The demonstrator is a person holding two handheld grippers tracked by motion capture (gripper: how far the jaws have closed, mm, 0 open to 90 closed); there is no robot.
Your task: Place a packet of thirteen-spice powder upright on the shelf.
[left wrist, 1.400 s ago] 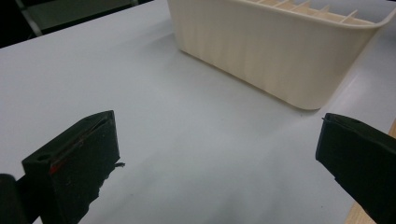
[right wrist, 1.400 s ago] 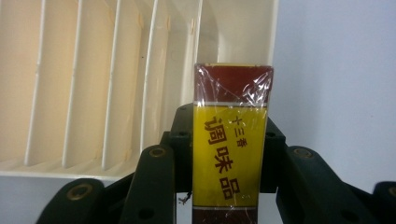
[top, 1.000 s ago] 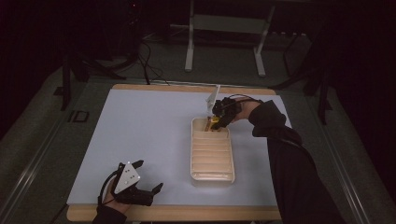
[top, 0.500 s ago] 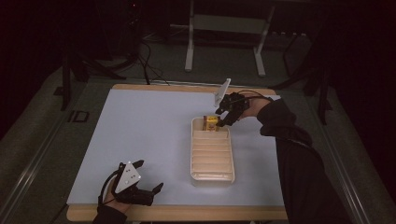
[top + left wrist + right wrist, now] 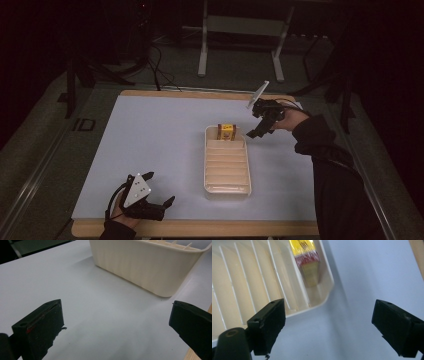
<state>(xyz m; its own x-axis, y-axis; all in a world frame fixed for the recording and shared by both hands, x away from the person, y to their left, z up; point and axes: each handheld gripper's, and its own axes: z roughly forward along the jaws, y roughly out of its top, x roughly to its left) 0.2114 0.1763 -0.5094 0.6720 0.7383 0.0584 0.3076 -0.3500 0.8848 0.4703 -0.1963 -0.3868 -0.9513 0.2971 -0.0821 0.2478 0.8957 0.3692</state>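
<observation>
Yellow box (image 5: 305, 262) cut off by the top edge, its label blurred, tray (image 5: 150, 267) cropped at top

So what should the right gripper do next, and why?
Probably draw the right gripper clear of the tray. Its jaws stand open and empty beside the tray's far corner, and the yellow box already sits in the end slot.
</observation>
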